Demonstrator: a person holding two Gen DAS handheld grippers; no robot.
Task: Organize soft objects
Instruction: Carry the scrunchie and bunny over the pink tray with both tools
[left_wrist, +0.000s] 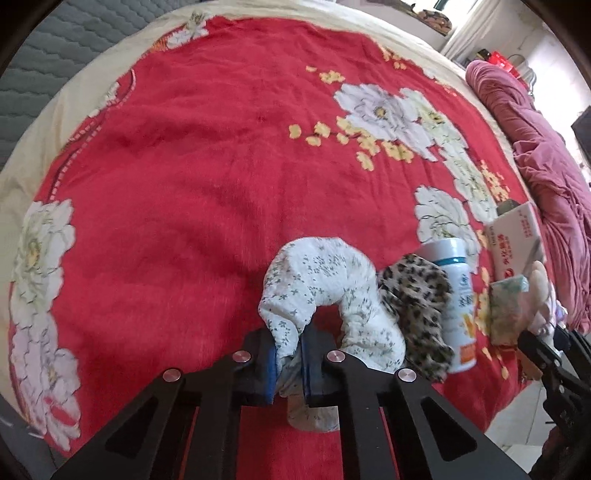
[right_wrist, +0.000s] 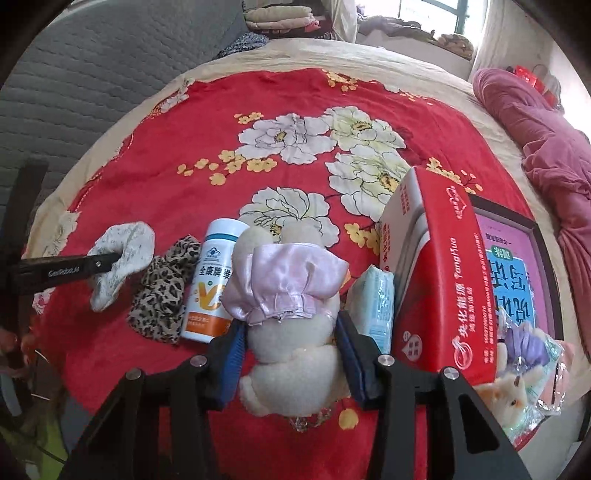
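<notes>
In the left wrist view my left gripper (left_wrist: 289, 360) is shut on a white floral scrunchie (left_wrist: 325, 280), whose loop hangs just above the red bedspread. The same scrunchie (right_wrist: 123, 254) and the left gripper's fingers (right_wrist: 74, 271) show at the left of the right wrist view. A leopard-print scrunchie (left_wrist: 415, 302) (right_wrist: 162, 291) lies right beside it on the bed. My right gripper (right_wrist: 290, 354) is shut on a cream plush toy (right_wrist: 291, 354) in a pink satin dress, its blue pads pressing both sides of the body.
A white supplement bottle (right_wrist: 210, 288) lies between the leopard scrunchie and the toy. A pale tissue pack (right_wrist: 373, 302), a red-and-white box (right_wrist: 439, 280) and a framed picture (right_wrist: 517, 266) crowd the right. A pink quilt (left_wrist: 535, 155) is bunched at the far right edge.
</notes>
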